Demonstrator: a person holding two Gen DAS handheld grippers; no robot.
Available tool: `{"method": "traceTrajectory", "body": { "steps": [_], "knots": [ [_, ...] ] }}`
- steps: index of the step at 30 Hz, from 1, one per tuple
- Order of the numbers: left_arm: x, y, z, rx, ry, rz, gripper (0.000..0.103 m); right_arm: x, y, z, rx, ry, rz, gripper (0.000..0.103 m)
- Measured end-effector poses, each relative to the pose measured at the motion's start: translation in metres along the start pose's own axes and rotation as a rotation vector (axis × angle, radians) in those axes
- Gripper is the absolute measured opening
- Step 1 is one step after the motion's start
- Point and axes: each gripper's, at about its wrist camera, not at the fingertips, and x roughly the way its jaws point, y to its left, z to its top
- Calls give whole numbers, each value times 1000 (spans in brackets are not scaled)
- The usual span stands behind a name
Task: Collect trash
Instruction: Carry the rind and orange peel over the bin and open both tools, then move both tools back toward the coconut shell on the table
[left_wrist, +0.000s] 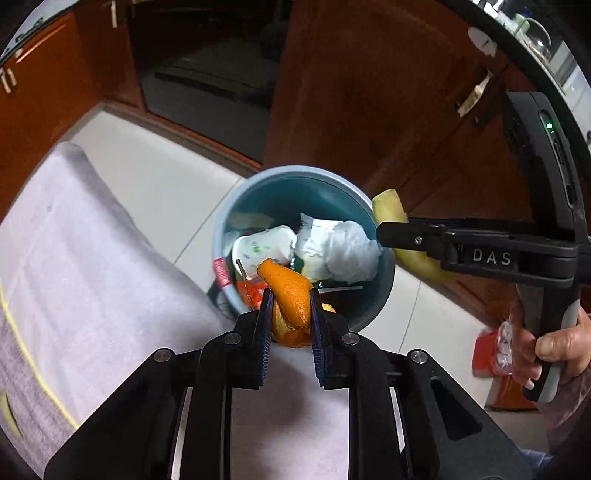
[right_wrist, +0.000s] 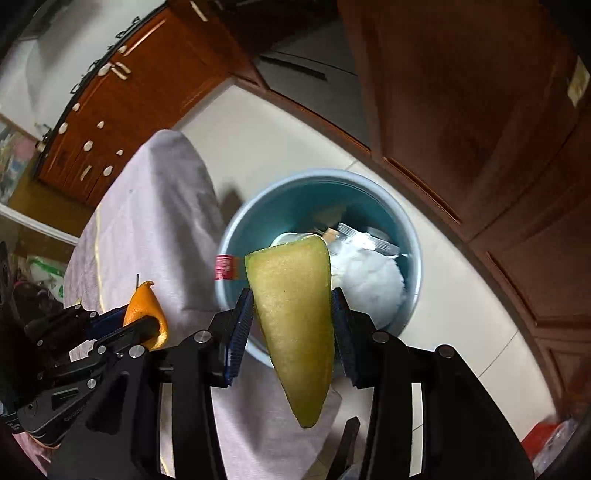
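Observation:
My left gripper (left_wrist: 290, 301) is shut on an orange peel (left_wrist: 288, 291) and holds it over the near rim of a blue trash bin (left_wrist: 258, 181). The bin stands on the floor and holds a white cup (left_wrist: 264, 245), crumpled white tissue (left_wrist: 351, 251) and wrappers. My right gripper (right_wrist: 293, 299) is shut on a yellow-green melon rind (right_wrist: 295, 314) and holds it above the bin (right_wrist: 413, 236). In the left wrist view the right gripper (left_wrist: 384, 232) comes in from the right at the bin's right rim with the rind (left_wrist: 388, 206). The left gripper (right_wrist: 144, 321) with the peel (right_wrist: 147, 306) shows at the left of the right wrist view.
A table with a pale lilac cloth (left_wrist: 74, 258) lies left of and beneath the grippers. Brown wooden cabinets (left_wrist: 369, 92) stand behind the bin, one door open. A red packet in clear wrap (left_wrist: 495, 350) lies on the tiled floor (left_wrist: 166, 177) at right.

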Motion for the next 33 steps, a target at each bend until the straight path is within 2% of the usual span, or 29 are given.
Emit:
{"method": "traceTrajectory", "body": {
  "steps": [6,8,9,10,16,18,23,30,33],
  "knots": [
    [27,-4,7,-2,44,-14,23,15,-16,2,37,25,-7,41],
    [33,-5,9,-1,59,-12,32,21,-20,3,45,37,-11,41],
    [36,-5,9,0,65,-10,44,24,-21,3,49,43,-11,41],
    [37,-5,9,2,61,-5,50,26,-22,3,52,49,-12,41],
    [42,-3,9,-11,68,15,66,34,-24,5,63,59,-3,46],
    [41,-1,8,-15,65,17,67,33,-22,6,55,50,-9,60],
    [31,3,3,-17,61,24,69,32,-10,7,20,39,-13,72],
    [9,17,-17,-47,52,51,69,31,8,5,-13,51,-8,73],
    [-6,32,-36,-76,49,70,70,28,21,1,-32,54,0,73]
  ]
}}
